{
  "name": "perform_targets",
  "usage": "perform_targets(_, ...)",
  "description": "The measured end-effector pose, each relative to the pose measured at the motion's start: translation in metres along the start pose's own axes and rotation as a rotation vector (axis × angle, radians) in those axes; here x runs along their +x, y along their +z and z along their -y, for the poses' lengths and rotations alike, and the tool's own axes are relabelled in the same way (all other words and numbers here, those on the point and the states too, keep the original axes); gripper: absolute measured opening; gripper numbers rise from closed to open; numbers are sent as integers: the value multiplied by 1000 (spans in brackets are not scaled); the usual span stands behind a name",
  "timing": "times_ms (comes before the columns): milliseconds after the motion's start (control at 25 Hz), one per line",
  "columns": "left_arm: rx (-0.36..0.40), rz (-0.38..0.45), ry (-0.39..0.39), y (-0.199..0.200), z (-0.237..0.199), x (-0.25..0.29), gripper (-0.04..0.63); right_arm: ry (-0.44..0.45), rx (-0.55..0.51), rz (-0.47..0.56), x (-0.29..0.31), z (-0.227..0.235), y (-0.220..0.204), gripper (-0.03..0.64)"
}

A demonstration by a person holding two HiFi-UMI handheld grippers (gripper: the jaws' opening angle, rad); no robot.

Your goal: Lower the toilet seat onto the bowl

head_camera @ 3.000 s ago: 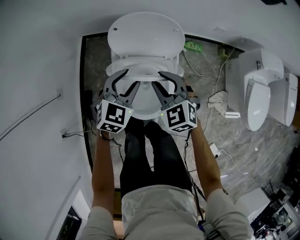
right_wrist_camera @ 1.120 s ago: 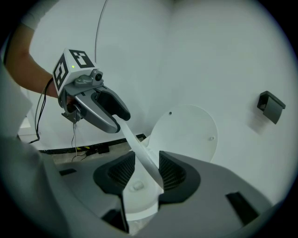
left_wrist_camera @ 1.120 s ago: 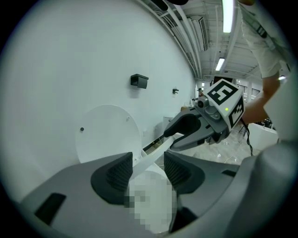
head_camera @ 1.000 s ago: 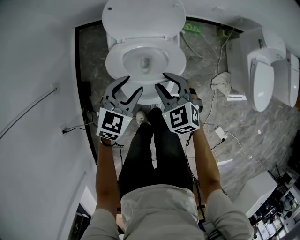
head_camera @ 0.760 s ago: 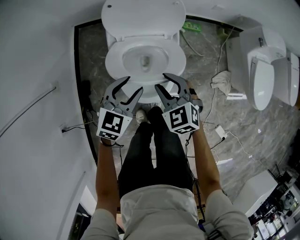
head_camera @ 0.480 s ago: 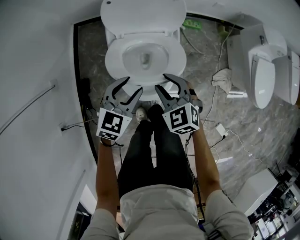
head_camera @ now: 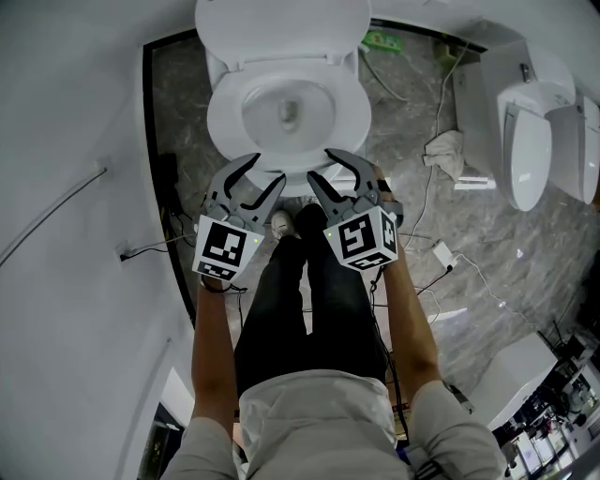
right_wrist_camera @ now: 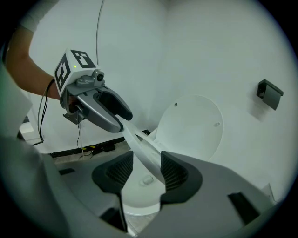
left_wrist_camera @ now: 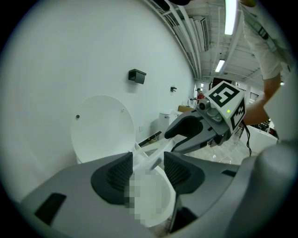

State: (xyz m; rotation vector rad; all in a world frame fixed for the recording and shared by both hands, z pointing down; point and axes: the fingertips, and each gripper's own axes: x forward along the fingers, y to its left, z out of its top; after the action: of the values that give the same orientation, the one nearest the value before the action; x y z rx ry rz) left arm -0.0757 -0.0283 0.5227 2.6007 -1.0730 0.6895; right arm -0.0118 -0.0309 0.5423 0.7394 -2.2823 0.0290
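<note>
The white toilet seat [head_camera: 223, 122] lies low over the bowl [head_camera: 286, 108], and the lid [head_camera: 281, 23] stands up behind it. Both grippers hang at the seat's front edge. My left gripper [head_camera: 267, 169] is open, and the seat's rim [left_wrist_camera: 151, 155] crosses the gap between its pads. My right gripper [head_camera: 319, 164] has just been opening its jaws. The rim [right_wrist_camera: 139, 148] runs between them with a gap on its left side. In the right gripper view the seat's front sits tilted a little above the bowl [right_wrist_camera: 139, 197], and the left gripper [right_wrist_camera: 116, 116] is at the rim beside it.
A white wall [head_camera: 75, 141] closes in the left side. On the right stand another white toilet unit [head_camera: 534, 141], a crumpled cloth [head_camera: 441, 150] and cables [head_camera: 441, 258] on the stone floor. The person's legs [head_camera: 300, 300] are right before the bowl.
Three seconds ago the seat stood steeply raised between the grippers; now it lies low over the bowl. Both grippers came down and back with it. The last second shows little movement.
</note>
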Motion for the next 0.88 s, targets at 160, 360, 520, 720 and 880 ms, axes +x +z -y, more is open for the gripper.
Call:
perform_targets(160,-5,-5,-8,-5,4,1,224,9,29,5,-2,-5,-5,207)
perform_targets(360,-7,-12,-20,-10,10,4,224,12,54,9,-5,-8,-11,209)
perform_targets(520,-14,-19,-27,-17,13,5,224,16,80,20,-6,-10,-14,209)
perform_targets(720,-22,-29,-36,-27,18,5,224,24,97,16,-7,-17,-20,208)
perform_targets(880,-27,-37,-41,-33,21,7,224,26,106,10,-6,-20,-26,208)
